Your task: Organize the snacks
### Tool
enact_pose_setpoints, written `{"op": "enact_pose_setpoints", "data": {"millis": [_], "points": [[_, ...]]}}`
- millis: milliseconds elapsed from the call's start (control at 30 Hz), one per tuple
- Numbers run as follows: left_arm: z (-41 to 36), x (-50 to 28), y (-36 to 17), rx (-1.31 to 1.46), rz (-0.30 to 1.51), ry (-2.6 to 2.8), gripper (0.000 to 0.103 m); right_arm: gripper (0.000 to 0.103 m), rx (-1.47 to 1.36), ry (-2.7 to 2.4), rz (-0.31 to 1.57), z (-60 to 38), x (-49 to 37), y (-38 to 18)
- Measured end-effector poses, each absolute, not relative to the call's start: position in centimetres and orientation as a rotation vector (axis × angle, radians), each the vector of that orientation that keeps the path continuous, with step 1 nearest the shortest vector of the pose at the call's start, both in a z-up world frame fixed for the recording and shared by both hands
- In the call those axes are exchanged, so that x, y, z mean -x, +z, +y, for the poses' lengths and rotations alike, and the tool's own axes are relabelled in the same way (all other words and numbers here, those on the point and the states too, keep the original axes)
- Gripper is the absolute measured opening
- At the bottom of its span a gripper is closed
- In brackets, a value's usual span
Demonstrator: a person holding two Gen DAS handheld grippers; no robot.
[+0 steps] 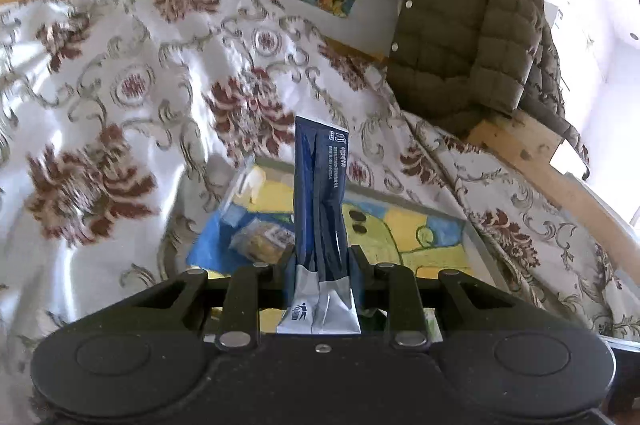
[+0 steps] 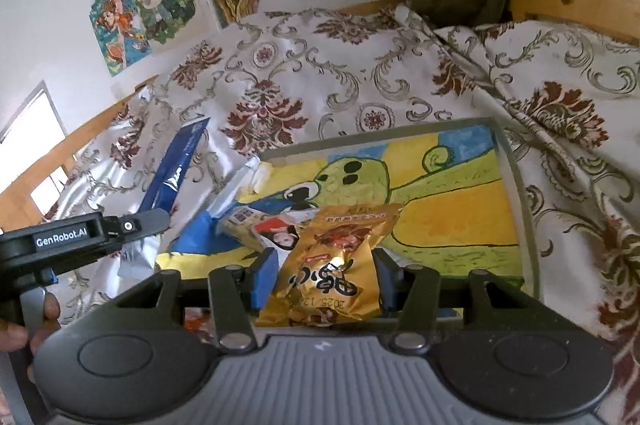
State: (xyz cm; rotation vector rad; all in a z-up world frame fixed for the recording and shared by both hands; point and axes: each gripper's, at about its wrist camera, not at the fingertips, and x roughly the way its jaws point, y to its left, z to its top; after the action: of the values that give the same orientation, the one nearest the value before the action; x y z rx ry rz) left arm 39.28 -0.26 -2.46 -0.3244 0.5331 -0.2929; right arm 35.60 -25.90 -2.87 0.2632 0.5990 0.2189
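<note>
My left gripper (image 1: 320, 261) is shut on a long blue snack packet (image 1: 320, 193) with a silver end, holding it up above the painted tray (image 1: 436, 237). The packet also shows in the right wrist view (image 2: 176, 165), with the left gripper (image 2: 132, 225) at the left. My right gripper (image 2: 326, 277) is shut on a gold snack bag (image 2: 336, 265), just above the near part of the tray (image 2: 452, 217). Inside the tray lie a white snack packet with a face print (image 2: 268, 229) and a clear-wrapped yellow snack (image 1: 260, 241).
A white cloth with red-brown flowers (image 1: 120, 97) covers the surface around the tray. An olive quilted jacket (image 1: 472, 37) hangs over a wooden frame (image 1: 540, 161) at the right. Colourful drawings (image 2: 152, 9) hang on the wall behind.
</note>
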Motion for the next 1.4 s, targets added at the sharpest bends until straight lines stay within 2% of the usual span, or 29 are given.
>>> {"op": "enact_pose_setpoints", "data": {"millis": [333,1233,1400], "points": [[-0.3,-41.3,-5.7,0.345,0.628,-0.26,0.028,0.056,-0.251,0.223,0.621,-25.3,-38.4,-4.8],[0.2,-42.3,-6.4,0.307,0.694,-0.215,0.033,0.058,-0.24,0.22,0.679,-25.6,-40.1,-6.5],[0.0,-41.9,-6.2,0.297,0.684,-0.214,0.048,0.067,-0.235,0.205,0.682,-25.7,-39.9,-6.3]]}}
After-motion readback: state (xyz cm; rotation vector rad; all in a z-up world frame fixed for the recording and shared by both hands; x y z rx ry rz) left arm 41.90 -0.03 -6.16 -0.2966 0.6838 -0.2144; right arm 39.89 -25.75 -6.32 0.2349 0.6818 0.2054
